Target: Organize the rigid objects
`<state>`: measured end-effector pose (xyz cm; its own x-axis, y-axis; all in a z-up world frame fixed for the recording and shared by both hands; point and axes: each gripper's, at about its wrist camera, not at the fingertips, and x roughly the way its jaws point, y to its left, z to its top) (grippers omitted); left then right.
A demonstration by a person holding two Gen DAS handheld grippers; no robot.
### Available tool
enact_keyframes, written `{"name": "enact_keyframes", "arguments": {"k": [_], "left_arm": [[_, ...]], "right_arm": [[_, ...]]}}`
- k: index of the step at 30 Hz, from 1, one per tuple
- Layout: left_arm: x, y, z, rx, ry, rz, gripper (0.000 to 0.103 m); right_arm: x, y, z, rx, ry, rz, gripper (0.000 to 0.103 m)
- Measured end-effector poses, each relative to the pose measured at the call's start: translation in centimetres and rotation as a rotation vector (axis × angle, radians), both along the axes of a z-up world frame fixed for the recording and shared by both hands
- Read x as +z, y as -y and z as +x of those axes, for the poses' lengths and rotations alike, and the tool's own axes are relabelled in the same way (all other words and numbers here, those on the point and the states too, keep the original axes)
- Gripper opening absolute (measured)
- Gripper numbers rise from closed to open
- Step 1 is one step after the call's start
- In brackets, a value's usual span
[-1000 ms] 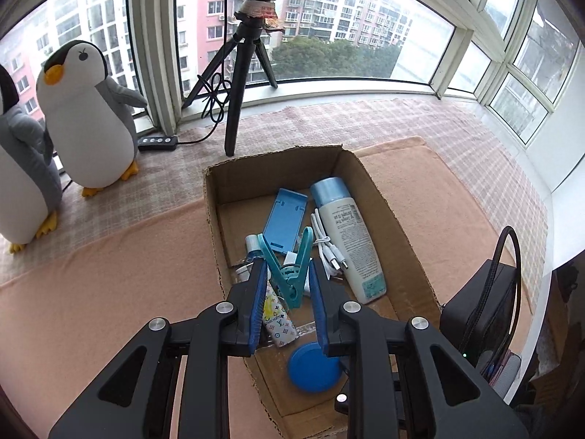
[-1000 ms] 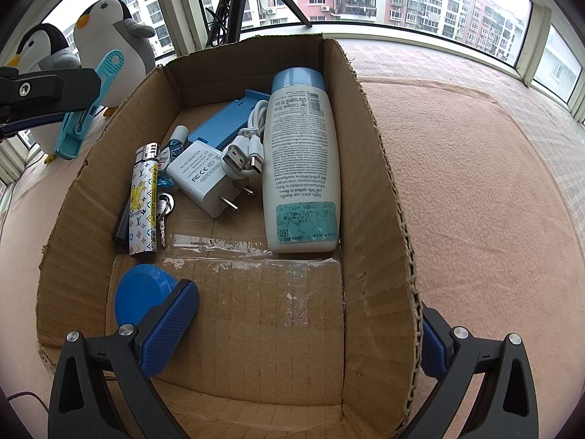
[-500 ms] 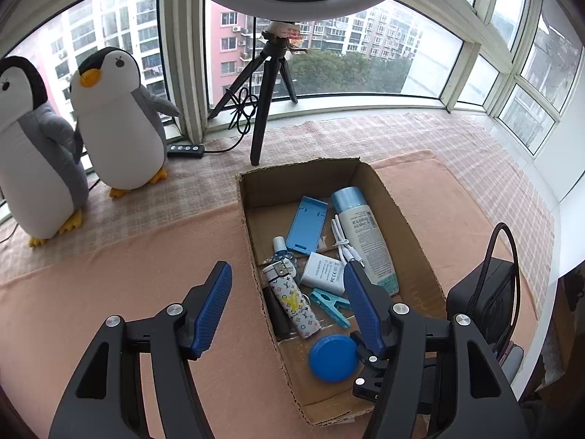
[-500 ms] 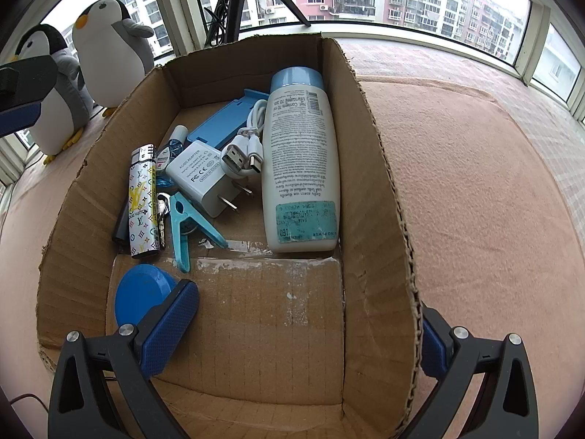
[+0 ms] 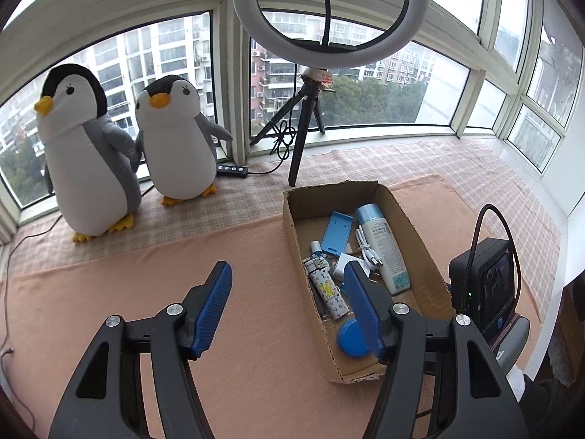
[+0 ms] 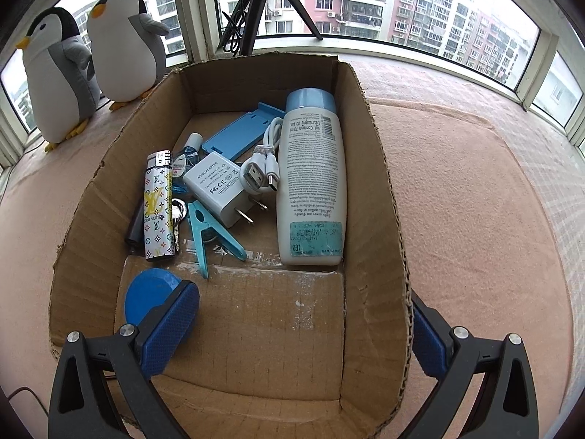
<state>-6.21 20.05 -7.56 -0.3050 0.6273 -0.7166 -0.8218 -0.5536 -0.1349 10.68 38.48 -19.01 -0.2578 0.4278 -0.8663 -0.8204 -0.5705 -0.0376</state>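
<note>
A cardboard box (image 6: 369, 153) lies on the pink mat with a teal clothes peg (image 6: 204, 230) loose on its floor. Around the peg lie a white bottle (image 6: 310, 183), a white charger (image 6: 219, 190), a USB cable (image 6: 263, 168), a patterned lighter (image 6: 158, 205), a blue stand (image 6: 234, 135) and a blue round lid (image 6: 150, 292). My left gripper (image 5: 287, 269) hangs open and empty above the mat, left of the box (image 5: 292, 226). My right gripper (image 6: 299, 303) is open at the box's near end. It straddles the right wall, one finger inside by the lid.
Two plush penguins (image 5: 135, 146) stand at the back left by the window. A tripod (image 5: 303, 135) with a ring light (image 5: 329, 11) stands behind the box. A black device (image 5: 486, 285) with a cable sits right of the box. Pink mat (image 5: 109, 292) spreads to the left.
My left gripper opened and let go of the teal peg, which now lies in the box. It then drew back up and to the left. The right gripper stayed put.
</note>
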Motion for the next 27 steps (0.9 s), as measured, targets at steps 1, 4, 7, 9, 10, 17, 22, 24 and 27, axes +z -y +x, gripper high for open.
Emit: {"name": "enact_keyframes", "arguments": {"k": [1,4,7,9,10,17,22,24,27], "left_arm": [[0.2,0.5,0.0,0.008,-0.002,0.007,0.063],[0.7,1.9,0.1,0.027,-0.014,0.021,0.063],[1.1,3.2,0.5,0.043,-0.028,0.027,0.063],[1.4,3.9,0.8,0.049,-0.040,0.033,0.063],[1.5,4.2,1.0,0.051,-0.045,0.036,0.063],[2.0,5.8,2.5,0.052,-0.062,0.042,0.063],[2.4,6.5,3.4,0.044,-0.069,0.050,0.071],[2.6,6.7,3.8,0.042,-0.077,0.056,0.071],[2.7,6.9,4.1,0.044,-0.087,0.057,0.071]], "right_arm": [[0.5,0.1,0.0,-0.001,-0.003,0.010,0.103],[2.0,0.8,0.1,0.006,-0.009,0.041,0.103],[3.7,1.9,0.1,0.013,-0.014,0.085,0.103],[4.9,2.6,0.7,0.014,-0.033,0.099,0.103],[5.4,3.1,0.8,0.014,-0.047,0.102,0.103],[9.9,6.9,2.1,0.019,-0.136,0.161,0.103],[13.0,9.5,3.4,0.017,-0.194,0.200,0.103],[13.8,10.2,3.9,0.011,-0.212,0.211,0.103],[14.9,11.2,4.5,0.006,-0.232,0.222,0.103]]}}
